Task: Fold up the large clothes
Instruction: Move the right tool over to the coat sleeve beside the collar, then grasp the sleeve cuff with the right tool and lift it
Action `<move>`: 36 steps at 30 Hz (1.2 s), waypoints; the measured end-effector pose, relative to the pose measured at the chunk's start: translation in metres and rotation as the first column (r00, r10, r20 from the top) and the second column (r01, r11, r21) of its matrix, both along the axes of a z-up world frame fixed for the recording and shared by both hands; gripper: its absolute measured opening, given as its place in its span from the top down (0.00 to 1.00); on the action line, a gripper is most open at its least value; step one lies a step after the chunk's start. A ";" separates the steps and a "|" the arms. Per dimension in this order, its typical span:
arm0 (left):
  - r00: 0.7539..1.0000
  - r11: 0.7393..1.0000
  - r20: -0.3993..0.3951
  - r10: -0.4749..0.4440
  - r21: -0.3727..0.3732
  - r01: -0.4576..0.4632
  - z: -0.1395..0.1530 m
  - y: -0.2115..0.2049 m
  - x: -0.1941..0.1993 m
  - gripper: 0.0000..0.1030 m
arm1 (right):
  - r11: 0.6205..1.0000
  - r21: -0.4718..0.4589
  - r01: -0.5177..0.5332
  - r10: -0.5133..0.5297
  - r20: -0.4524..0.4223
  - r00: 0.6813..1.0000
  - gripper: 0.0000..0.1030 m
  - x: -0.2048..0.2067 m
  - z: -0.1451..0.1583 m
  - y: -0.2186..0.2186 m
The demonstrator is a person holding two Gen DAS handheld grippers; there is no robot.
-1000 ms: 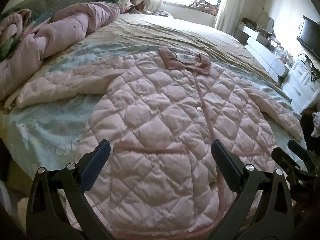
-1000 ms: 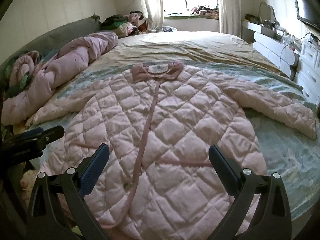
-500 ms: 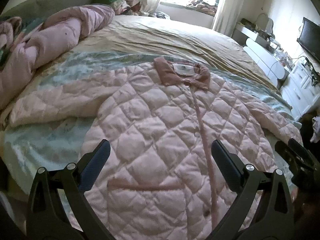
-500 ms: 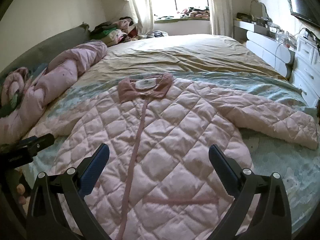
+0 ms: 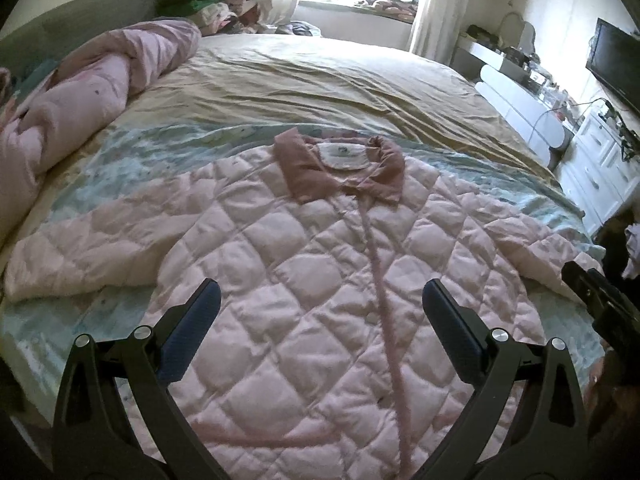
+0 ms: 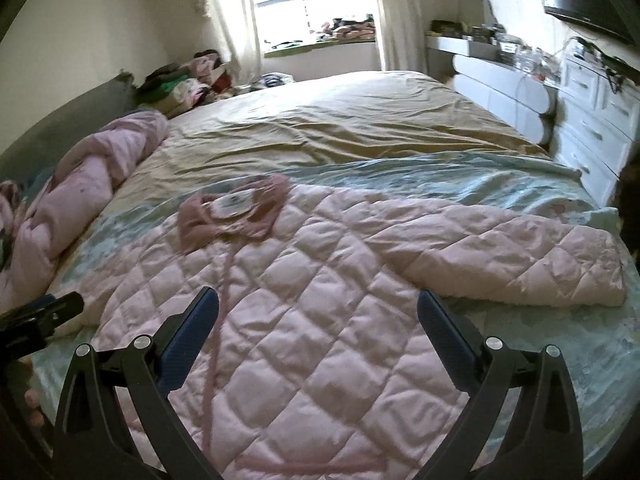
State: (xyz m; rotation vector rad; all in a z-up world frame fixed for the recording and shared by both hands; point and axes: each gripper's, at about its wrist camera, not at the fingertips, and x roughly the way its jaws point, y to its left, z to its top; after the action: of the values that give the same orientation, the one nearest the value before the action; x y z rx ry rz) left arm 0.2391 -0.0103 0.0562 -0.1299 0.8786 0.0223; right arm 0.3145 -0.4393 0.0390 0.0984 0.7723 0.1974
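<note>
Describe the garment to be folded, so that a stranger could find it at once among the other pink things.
On the big bed, look at the near end. The pink quilted coat lies flat there, front up, sleeves spread. Unlike the rolled pink duvet beside it, it has a darker collar.

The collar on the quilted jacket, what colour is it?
Dusty rose pink, darker than the pale pink quilted jacket; the collar shows best in the left wrist view.

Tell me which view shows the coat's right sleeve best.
Right wrist view: the right sleeve lies in full, shoulder to cuff, on the bed. The left wrist view shows it foreshortened at the edge, its cuff end hidden behind the right claw.
</note>
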 end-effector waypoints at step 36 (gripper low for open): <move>0.993 0.997 -0.107 -0.044 0.061 0.051 -0.071 -0.057 0.106 0.08 | 0.742 0.085 0.665 -0.621 -0.287 0.729 0.04 0.080 -0.126 -0.240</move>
State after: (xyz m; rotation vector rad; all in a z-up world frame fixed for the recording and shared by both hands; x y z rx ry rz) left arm 0.3447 -0.0677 -0.0149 -0.0488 0.9858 0.0128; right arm 0.3946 -0.6798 -0.0868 0.5729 0.9183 -0.4290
